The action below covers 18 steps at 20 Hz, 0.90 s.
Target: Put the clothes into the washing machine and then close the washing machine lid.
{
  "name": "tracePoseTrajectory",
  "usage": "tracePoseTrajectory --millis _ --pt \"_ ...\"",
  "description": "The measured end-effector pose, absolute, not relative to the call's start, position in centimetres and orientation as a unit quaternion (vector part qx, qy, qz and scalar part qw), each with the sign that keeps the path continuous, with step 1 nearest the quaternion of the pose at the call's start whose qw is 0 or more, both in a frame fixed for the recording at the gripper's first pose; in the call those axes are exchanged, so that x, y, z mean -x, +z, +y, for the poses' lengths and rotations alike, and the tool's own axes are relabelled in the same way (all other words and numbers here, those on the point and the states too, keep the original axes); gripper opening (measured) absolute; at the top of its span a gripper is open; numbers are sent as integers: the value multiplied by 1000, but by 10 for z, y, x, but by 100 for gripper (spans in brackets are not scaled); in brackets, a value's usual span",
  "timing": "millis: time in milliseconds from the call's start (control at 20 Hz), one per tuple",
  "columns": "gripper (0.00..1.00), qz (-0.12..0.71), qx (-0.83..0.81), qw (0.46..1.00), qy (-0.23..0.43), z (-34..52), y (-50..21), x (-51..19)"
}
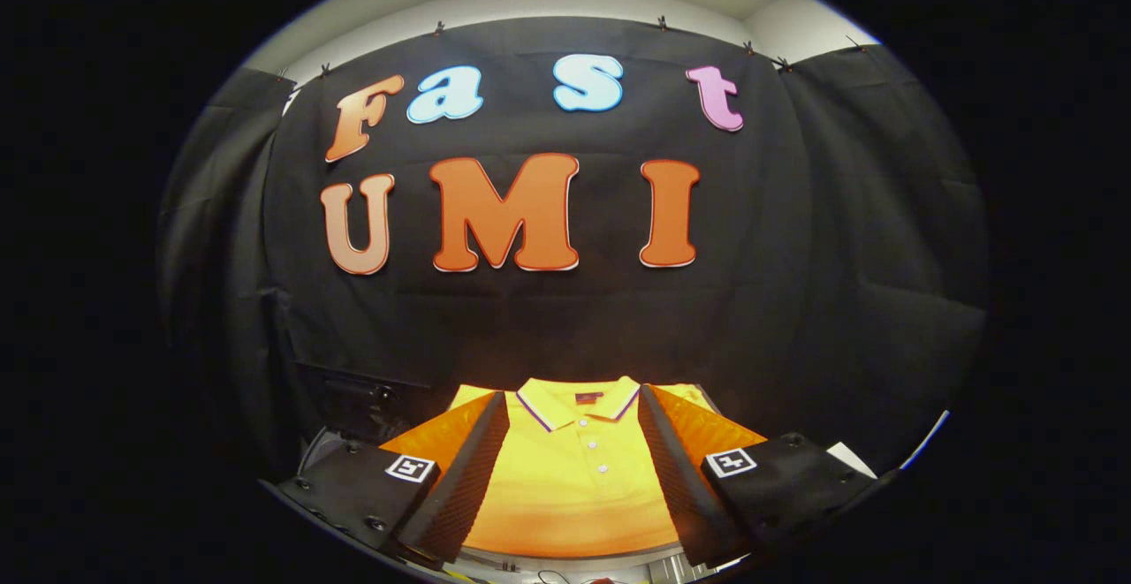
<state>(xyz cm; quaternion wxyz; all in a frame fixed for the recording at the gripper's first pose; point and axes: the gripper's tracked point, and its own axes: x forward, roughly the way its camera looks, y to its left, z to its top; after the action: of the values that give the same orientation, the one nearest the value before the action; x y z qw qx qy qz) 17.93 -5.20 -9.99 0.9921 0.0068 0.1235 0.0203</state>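
Booth wall; one shirt (574,478) between spread fingers (459,478)

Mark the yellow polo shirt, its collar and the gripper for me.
yellow polo shirt (574,500): gripper view, chest below the buttons.
collar (579,400): gripper view, back of the neckline.
gripper (574,412): gripper view, midway between the open fingertips.

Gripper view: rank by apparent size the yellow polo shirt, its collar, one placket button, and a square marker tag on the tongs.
1. Yellow polo shirt, lying flat between the open tongs.
2. Striped-edge collar.
3. Square black-and-white marker tag; it sits nearer the camera, so its rank against the collar is unsure.
4. White placket button.
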Motion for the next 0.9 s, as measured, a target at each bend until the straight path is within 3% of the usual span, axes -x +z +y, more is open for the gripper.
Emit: tracePoseTrajectory --millis 400,900 --pt "96 227 -17 973 29 -56 -181 -244" --pt "97 333 -6 943 7 -72 -243 -271"
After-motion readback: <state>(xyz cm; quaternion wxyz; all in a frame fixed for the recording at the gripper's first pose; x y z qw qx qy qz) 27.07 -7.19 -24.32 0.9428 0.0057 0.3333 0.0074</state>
